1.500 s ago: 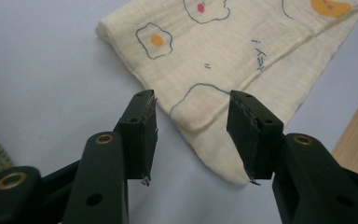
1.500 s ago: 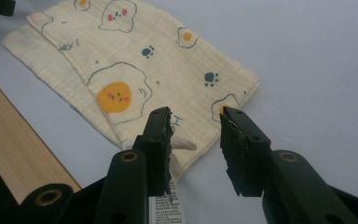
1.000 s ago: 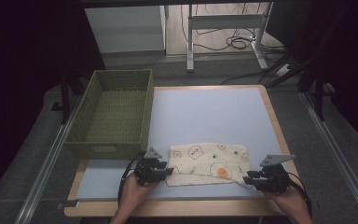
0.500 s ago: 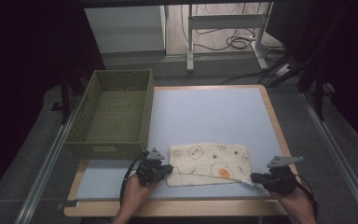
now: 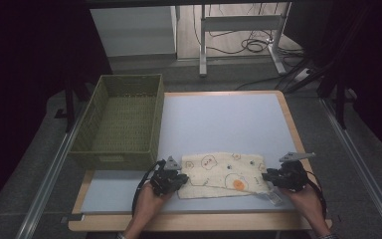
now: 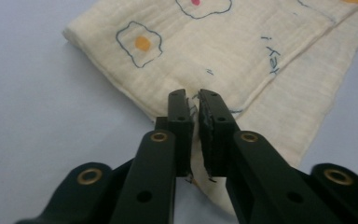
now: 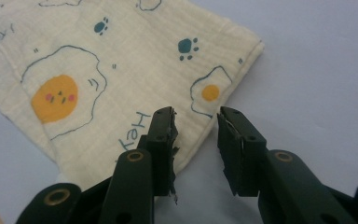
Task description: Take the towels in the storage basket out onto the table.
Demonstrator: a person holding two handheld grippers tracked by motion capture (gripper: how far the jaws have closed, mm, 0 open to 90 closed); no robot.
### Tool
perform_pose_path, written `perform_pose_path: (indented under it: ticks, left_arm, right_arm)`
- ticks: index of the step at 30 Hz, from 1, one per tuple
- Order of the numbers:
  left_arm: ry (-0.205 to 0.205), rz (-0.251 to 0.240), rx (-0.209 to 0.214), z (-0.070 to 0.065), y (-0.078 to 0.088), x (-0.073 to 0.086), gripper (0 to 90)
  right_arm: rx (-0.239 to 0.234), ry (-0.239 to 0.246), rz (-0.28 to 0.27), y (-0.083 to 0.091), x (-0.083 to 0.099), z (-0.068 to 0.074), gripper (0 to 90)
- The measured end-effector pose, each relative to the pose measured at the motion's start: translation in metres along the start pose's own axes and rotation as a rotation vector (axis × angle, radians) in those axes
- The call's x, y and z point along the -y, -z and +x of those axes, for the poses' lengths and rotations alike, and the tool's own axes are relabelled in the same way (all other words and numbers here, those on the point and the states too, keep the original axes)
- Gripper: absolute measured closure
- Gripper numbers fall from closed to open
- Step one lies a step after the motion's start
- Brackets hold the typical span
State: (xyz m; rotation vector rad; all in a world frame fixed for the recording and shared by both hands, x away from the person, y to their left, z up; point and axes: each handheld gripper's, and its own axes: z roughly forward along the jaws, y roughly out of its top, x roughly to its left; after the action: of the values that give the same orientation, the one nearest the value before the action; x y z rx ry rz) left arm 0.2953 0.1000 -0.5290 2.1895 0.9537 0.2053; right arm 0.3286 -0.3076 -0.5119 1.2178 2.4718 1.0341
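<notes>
A cream muslin cloth printed with fried eggs and paw marks (image 5: 224, 174) lies folded flat on the pale blue table mat (image 5: 219, 124), at the mat's near edge and just right of the olive woven basket (image 5: 122, 122). The left gripper (image 6: 193, 100) sits at the cloth's left corner; its jaws have just been closing and are now pinched onto the folded edge, with fabric running down between the pads. The right gripper (image 7: 196, 119) is at the cloth's right end, having shifted a little sideways since a second ago. Its jaws shut and have just been opening again; they stand apart with the cloth's edge under the left jaw and bare mat in the gap, so nothing is held. From the high view it is hard to tell how much hem lies within reach. One corner looks secured, while the right side probably needs a fresh bite before the cloth can be lifted or folded.
</notes>
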Motion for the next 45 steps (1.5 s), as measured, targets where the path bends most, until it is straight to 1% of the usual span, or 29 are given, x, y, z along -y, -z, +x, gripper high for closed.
perform_pose_path:
  ticks: [2,4,7,9,12,16,18,21,22,23,24,26,27,30,32,33,34,35,36,37,40,42,44,45]
  left_arm:
    - [0.002,-0.014,0.003,-0.001,0.003,0.0,86.9]
    - [0.008,-0.028,0.009,-0.001,0.008,-0.001,87.7]
    - [0.015,-0.042,0.016,-0.004,0.017,-0.003,87.8]
    - [0.015,-0.054,0.022,-0.007,0.027,-0.003,87.6]
    - [0.014,-0.05,0.027,-0.015,0.035,0.001,87.4]
    - [0.029,-0.029,0.043,-0.022,0.037,0.013,87.3]
    - [0.055,-0.02,0.067,-0.023,0.033,0.022,87.3]
    - [0.068,-0.004,0.075,-0.022,0.027,0.029,86.7]
    - [0.068,-0.007,0.071,-0.021,0.026,0.03,84.6]
    - [0.066,-0.019,0.051,-0.021,0.027,0.029,78.3]
    - [0.063,-0.026,0.045,-0.02,0.028,0.028,74.5]
    - [0.059,-0.051,0.041,-0.02,0.032,0.023,70.8]
    - [0.053,-0.056,0.034,-0.02,0.033,0.02,69.3]
    - [0.028,-0.063,-0.005,-0.02,0.031,0.012,60.7]
    - [0.035,-0.066,-0.019,-0.018,0.027,0.009,56.1]
    - [0.037,-0.062,-0.028,-0.017,0.023,0.008,53.9]
    - [0.037,-0.056,-0.036,-0.016,0.02,0.008,52.5]
    - [0.04,-0.047,-0.053,-0.014,0.015,0.008,50.7]
    - [0.041,-0.044,-0.058,-0.013,0.013,0.009,49.5]
    - [0.045,-0.044,-0.061,-0.012,0.011,0.01,49.5]
    - [0.067,-0.047,-0.074,-0.008,0.007,0.015,46.8]
    - [0.076,-0.045,-0.077,-0.007,0.006,0.018,43.5]
    - [0.079,-0.045,-0.076,-0.005,0.005,0.021,43.5]
    - [0.081,-0.05,-0.072,-0.005,0.006,0.022,43.5]
  right_arm:
    - [0.0,0.006,0.004,-0.002,0.0,0.001,74.2]
    - [0.002,0.013,0.001,-0.001,0.0,0.002,78.0]
    - [0.002,0.016,-0.008,0.002,-0.001,0.003,78.8]
    - [0.004,0.019,-0.014,0.003,-0.001,0.003,78.7]
    - [0.002,0.026,-0.02,0.005,-0.003,0.004,78.6]
    - [0.0,0.032,-0.016,0.003,-0.002,0.005,77.4]
    - [-0.001,0.029,-0.012,0.002,-0.001,0.005,77.0]
    - [-0.003,0.021,-0.015,0.003,-0.001,0.004,75.4]
    - [-0.001,0.023,-0.018,0.004,-0.002,0.004,74.5]
    - [-0.003,0.021,-0.021,0.005,-0.002,0.004,74.1]
    - [-0.005,0.021,-0.028,0.006,-0.003,0.004,73.8]
    - [-0.014,0.02,-0.033,0.009,-0.004,0.007,73.7]
    - [-0.027,0.024,-0.034,0.011,-0.006,0.009,73.7]
    - [-0.052,0.063,-0.026,0.013,-0.012,0.022,73.7]
    - [-0.097,0.091,-0.022,0.01,-0.018,0.034,73.6]
    - [-0.111,0.099,-0.018,0.007,-0.02,0.039,73.6]
    - [-0.131,0.118,-0.01,0.002,-0.023,0.047,73.6]
    - [-0.147,0.129,-0.004,-0.002,-0.024,0.052,73.4]
    - [-0.173,0.147,0.006,-0.01,-0.026,0.06,73.3]
    - [-0.186,0.161,0.011,-0.014,-0.027,0.066,73.1]
    - [-0.233,0.21,0.034,-0.031,-0.029,0.088,71.4]
    - [-0.247,0.262,0.047,-0.042,-0.031,0.102,69.4]
    - [-0.249,0.303,0.05,-0.049,-0.032,0.11,69.5]
    - [-0.245,0.322,0.055,-0.052,-0.032,0.114,71.0]
